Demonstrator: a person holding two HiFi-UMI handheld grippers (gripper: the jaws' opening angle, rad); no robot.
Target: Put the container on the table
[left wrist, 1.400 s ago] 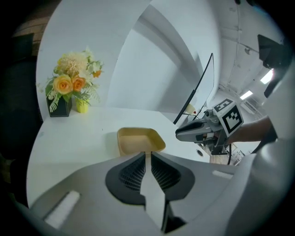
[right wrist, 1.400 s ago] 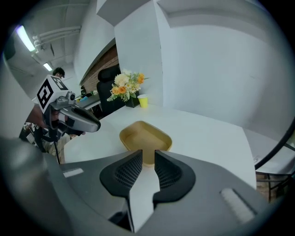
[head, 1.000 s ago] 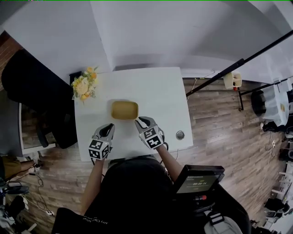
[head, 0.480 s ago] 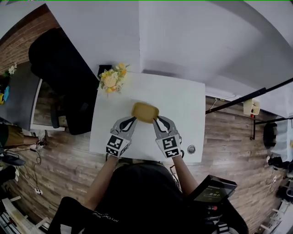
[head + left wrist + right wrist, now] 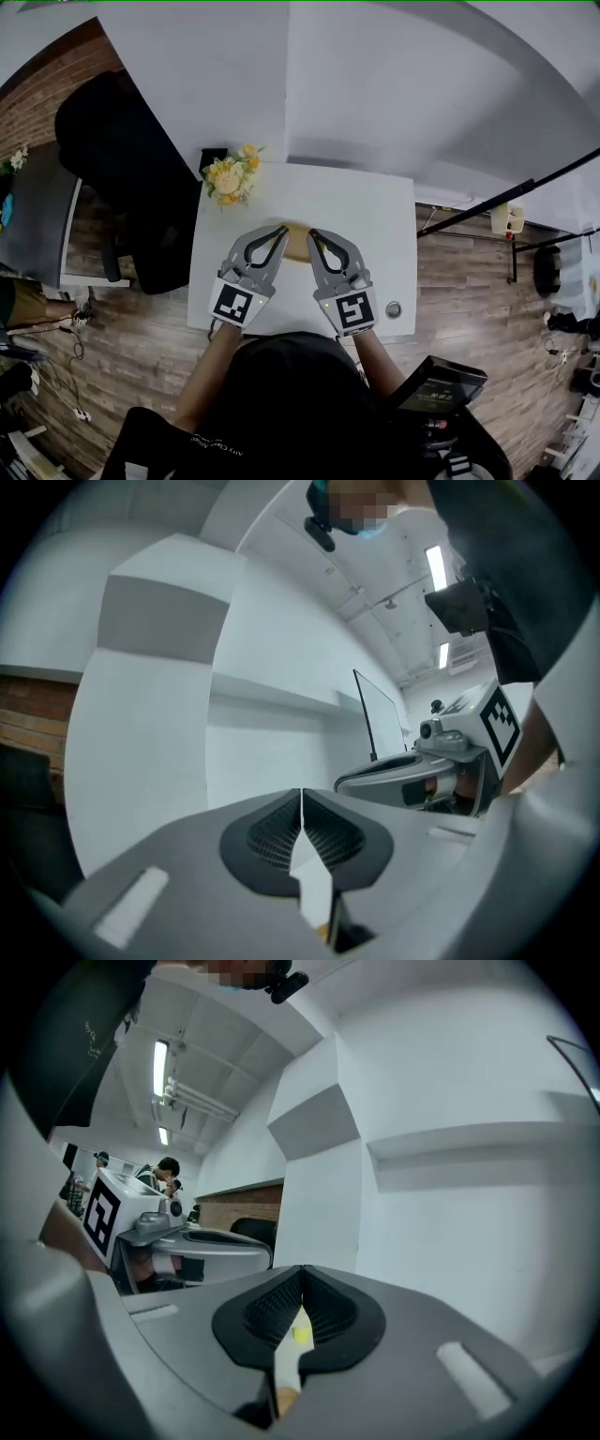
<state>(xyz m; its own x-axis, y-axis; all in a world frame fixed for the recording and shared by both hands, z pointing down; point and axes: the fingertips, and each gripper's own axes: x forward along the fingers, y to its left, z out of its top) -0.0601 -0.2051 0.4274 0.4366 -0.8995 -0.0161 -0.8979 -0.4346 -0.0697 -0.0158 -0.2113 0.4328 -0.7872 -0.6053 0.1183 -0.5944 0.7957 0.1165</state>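
Note:
A tan oblong container [image 5: 297,246] rests on the white table [image 5: 375,216], mostly hidden behind my two grippers. Both are lifted above the table toward the head camera, side by side and pointing level. The left gripper [image 5: 281,231] is shut with nothing in it; in the left gripper view its pads [image 5: 302,794] meet in front of a white wall. The right gripper [image 5: 314,233] is closing, its tips touching and nothing between them [image 5: 302,1271]. Each gripper view shows the other gripper off to one side.
A bunch of yellow flowers [image 5: 230,175] stands at the table's far left corner. A small round metal object [image 5: 393,308] lies near the right front edge. A black chair [image 5: 112,159] stands left of the table, a black pole [image 5: 525,187] runs across at the right.
Both grippers have drawn away from the container's sides and risen toward the camera. The right jaws have closed. The container stays on the table.

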